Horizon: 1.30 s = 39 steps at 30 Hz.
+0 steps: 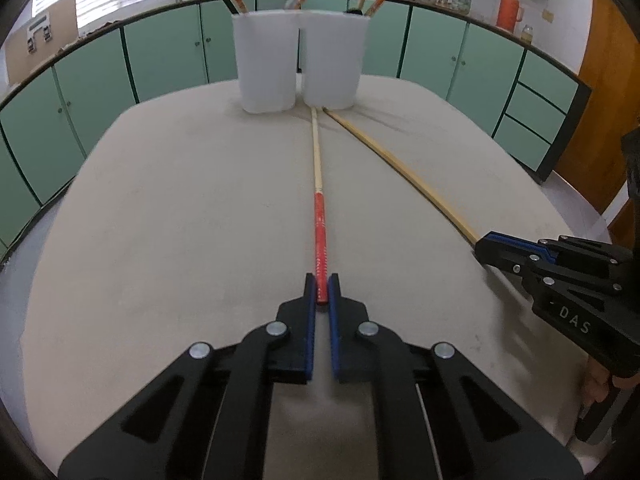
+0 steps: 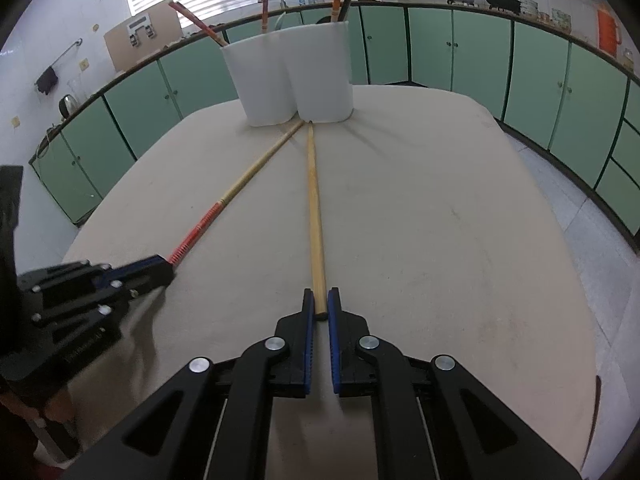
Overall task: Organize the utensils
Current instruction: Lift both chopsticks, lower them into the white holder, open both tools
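Observation:
My left gripper (image 1: 321,286) is shut on the red end of a red-handled chopstick (image 1: 320,224), which lies along the table toward the holders. My right gripper (image 2: 320,304) is shut on the end of a plain wooden chopstick (image 2: 314,216), also lying on the table. Both tips point at a white twin-cup utensil holder (image 1: 300,60) at the far side, also in the right wrist view (image 2: 292,76); several chopsticks stand in it. The right gripper shows in the left wrist view (image 1: 486,246), and the left gripper shows in the right wrist view (image 2: 164,270).
The beige cloth-covered table (image 1: 160,220) fills both views. Green cabinets (image 1: 168,52) with a counter run behind it, holding a sink tap, pots and an orange jug (image 1: 509,10). A tiled floor (image 2: 580,208) lies right of the table.

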### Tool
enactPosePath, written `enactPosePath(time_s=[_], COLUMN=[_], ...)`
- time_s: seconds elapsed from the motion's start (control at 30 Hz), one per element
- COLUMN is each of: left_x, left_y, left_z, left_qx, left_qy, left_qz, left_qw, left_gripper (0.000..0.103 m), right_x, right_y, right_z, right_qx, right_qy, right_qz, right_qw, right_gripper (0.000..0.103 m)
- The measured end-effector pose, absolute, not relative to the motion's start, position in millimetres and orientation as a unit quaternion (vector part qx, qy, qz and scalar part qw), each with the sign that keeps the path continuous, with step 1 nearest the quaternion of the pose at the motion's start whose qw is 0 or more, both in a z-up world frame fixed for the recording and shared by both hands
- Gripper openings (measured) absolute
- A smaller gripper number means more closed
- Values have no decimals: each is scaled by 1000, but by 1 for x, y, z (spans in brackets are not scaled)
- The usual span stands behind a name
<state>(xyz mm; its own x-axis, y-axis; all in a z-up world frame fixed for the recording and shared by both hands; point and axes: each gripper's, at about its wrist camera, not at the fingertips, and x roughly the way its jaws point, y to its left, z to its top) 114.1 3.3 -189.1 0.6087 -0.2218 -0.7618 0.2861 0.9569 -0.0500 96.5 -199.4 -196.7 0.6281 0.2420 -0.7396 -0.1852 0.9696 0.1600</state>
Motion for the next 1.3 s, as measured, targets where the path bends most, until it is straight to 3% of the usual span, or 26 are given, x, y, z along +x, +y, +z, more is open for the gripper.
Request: enactPosePath(time_s=[0.6, 0.9, 1.3], left_x=[83, 87, 95], left_y=[19, 11, 17], left_z=[-45, -7, 19], left_qx=[68, 64, 61], left_qy=[275, 252, 231], left_qz=[-149, -176, -193], left_qw=[947, 949, 951], left_gripper=[5, 5, 5], right_x=[85, 102, 124], right_y=[-223, -223, -221], right_z=[-71, -14, 21], right_qx=[-5, -32, -24], right_qy=[292, 269, 275], right_qz=[140, 184, 236], right_qw=[946, 945, 932], right_gripper=[7, 7, 7])
